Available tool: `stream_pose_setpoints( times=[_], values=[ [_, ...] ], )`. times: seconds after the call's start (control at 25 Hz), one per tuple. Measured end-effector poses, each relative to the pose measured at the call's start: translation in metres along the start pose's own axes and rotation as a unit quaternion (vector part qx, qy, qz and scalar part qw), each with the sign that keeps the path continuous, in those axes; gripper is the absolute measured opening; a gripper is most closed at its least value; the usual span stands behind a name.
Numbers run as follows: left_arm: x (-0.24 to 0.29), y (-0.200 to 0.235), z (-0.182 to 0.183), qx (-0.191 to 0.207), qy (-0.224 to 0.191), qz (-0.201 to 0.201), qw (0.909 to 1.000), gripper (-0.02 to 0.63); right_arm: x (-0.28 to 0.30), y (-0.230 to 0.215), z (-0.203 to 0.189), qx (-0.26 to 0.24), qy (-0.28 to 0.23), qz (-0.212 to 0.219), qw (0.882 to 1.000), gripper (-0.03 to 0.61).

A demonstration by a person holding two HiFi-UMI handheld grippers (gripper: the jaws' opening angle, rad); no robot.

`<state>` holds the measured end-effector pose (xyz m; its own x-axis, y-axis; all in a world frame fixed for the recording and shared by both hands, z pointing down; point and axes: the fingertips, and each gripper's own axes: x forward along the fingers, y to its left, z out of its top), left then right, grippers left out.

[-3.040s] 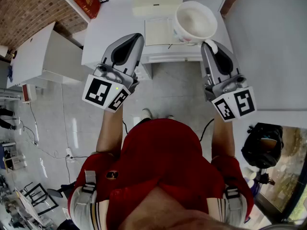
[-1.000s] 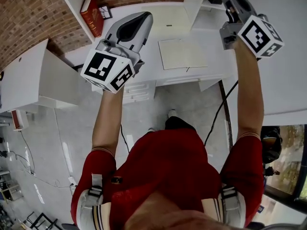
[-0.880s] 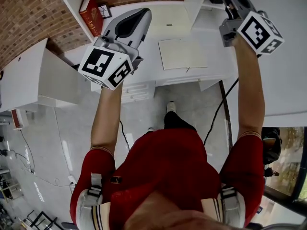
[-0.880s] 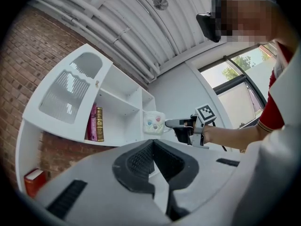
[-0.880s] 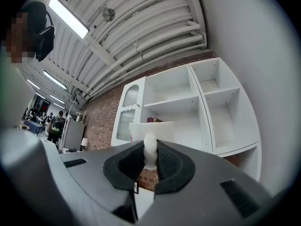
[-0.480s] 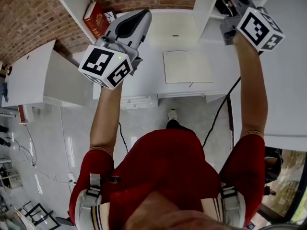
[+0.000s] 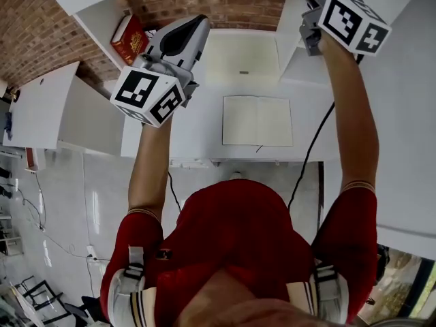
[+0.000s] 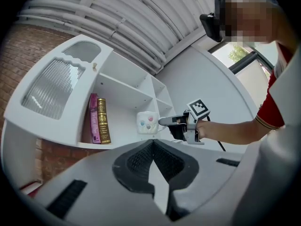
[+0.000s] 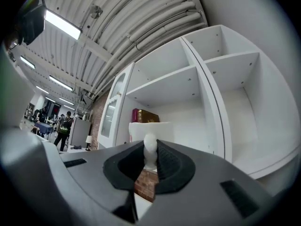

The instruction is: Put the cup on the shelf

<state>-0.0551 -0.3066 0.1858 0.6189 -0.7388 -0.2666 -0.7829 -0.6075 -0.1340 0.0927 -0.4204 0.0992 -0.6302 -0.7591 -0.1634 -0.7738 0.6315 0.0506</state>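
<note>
The white cup (image 8: 146, 123) with coloured dots hangs at the right end of the shelf (image 8: 123, 142) compartment that holds the books, low over its board. I cannot tell whether it touches the board. My right gripper (image 8: 163, 122) is shut on the cup's handle (image 9: 149, 150), and the cup's body (image 9: 151, 129) fills the space just past the right gripper (image 9: 149, 147). In the head view only the right gripper's marker cube (image 7: 351, 22) shows, at the top edge, and the cup is out of sight there. My left gripper (image 7: 193, 27) (image 8: 153, 144) is raised to the left, shut and empty.
Two upright books (image 8: 99, 119) stand left of the cup, and a glass-door cabinet (image 8: 51, 86) lies beyond them. Bare white compartments (image 9: 240, 102) open to the right. Below, an open notebook (image 7: 257, 121) lies on the white desk (image 7: 204, 125). People stand far off (image 9: 63, 126).
The right arm has reached up and forward with the cup, which has left the head view's top edge. The left gripper has stayed raised and moved little.
</note>
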Motion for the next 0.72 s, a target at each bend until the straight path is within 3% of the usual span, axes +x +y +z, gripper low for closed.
stream_pose_setpoints(
  times=[0.28,0.72],
  values=[
    [0.021,0.013,-0.019,-0.011,0.003,0.009,0.9999,0.006,0.034,-0.023,-0.013,0.007,0.02,0.0,1.0,0.037],
    [0.025,0.047,-0.03,-0.019,0.005,-0.026,0.9995,0.006,0.07,-0.038,-0.032,0.01,0.057,-0.043,0.997,0.037]
  ],
)
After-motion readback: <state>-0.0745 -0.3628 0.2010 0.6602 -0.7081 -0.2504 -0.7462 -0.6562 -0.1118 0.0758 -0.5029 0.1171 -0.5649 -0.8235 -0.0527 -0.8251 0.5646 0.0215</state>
